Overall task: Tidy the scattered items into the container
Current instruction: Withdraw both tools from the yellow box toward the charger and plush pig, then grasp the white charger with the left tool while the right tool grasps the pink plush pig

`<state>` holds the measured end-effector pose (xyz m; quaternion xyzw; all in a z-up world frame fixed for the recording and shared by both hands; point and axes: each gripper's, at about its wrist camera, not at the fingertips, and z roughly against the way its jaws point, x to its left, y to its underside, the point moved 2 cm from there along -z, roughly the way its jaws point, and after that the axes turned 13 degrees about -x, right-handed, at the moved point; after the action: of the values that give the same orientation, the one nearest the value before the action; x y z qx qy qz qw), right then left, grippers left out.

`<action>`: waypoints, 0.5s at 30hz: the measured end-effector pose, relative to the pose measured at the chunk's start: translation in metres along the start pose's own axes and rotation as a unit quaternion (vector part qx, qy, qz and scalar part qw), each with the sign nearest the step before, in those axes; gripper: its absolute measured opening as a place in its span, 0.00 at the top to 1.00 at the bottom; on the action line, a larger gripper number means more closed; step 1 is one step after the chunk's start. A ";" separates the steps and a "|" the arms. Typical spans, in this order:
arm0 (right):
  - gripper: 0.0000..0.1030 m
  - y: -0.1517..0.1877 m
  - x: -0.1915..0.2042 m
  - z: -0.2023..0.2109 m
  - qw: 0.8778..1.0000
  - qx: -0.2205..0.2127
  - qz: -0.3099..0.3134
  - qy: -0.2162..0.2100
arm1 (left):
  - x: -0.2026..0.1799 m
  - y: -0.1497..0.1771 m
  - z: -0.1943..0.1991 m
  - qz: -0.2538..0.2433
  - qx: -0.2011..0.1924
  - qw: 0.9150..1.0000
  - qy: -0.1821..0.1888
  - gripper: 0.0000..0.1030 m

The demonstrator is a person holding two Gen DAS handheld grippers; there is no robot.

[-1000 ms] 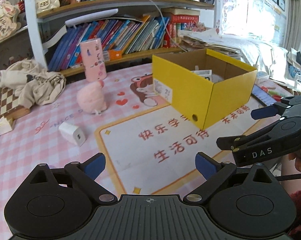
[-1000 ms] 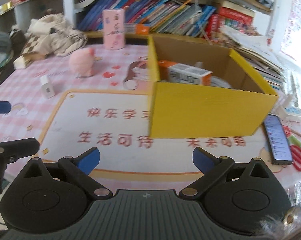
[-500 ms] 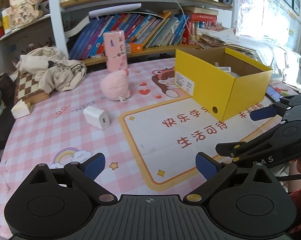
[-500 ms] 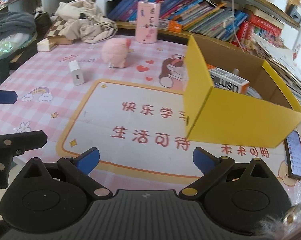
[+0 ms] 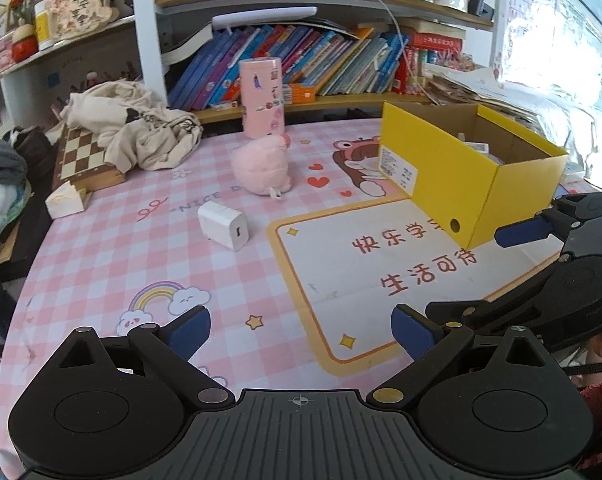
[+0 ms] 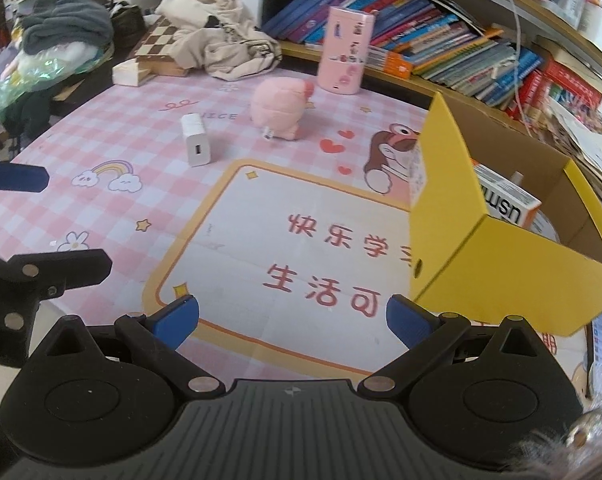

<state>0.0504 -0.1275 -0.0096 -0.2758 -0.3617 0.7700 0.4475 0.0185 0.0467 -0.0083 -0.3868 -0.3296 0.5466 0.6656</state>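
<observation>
Grabbing the white charger looks next: both grippers, left gripper and right gripper, are spread wide and empty, so it's best straddled squarely, then dropped into the yellow box.

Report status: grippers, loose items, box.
Left gripper and right gripper open, empty. Charger and pink plush loose on mat. Yellow box open, path clear.

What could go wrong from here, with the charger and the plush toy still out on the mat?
1. The white charger is small, smooth and blocky; a shallow grip by the open left gripper may let it slip or skid.
2. The pink plush sits right in front of the pink canister; a reach could knock that upright canister over.
3. The yellow box already holds cartons, and the right gripper is near its corner; it may get shoved.
</observation>
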 end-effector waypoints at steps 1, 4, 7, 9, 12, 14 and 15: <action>0.02 0.000 0.001 -0.001 1.000 0.000 0.004 -0.003 | 0.001 0.000 -0.001 0.003 0.001 1.000 -0.002 0.04; 0.01 -0.004 0.001 -0.006 1.000 -0.003 0.015 -0.008 | 0.002 -0.001 -0.007 0.005 0.003 1.000 -0.005 0.04; 0.00 -0.009 -0.002 -0.013 1.000 -0.007 0.015 -0.011 | 0.002 -0.004 -0.011 -0.002 0.002 1.000 -0.009 0.04; 0.00 -0.014 -0.005 -0.020 1.000 -0.007 0.015 -0.015 | 0.004 -0.007 -0.015 -0.005 0.002 1.000 -0.014 0.04; 0.00 -0.021 -0.005 -0.030 0.999 -0.010 0.022 -0.024 | 0.009 -0.010 -0.021 0.001 0.002 1.000 -0.024 0.04; 0.00 -0.025 -0.004 -0.038 0.999 -0.008 0.029 -0.031 | 0.013 -0.010 -0.027 0.007 0.006 1.000 -0.030 0.04; 0.00 -0.027 -0.004 -0.042 0.999 -0.005 0.033 -0.036 | 0.015 -0.011 -0.029 0.010 0.009 0.999 -0.032 0.04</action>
<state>0.0964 -0.1092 -0.0124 -0.2619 -0.3718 0.7918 0.4076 0.0513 0.0556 -0.0129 -0.3661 -0.3422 0.5683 0.6527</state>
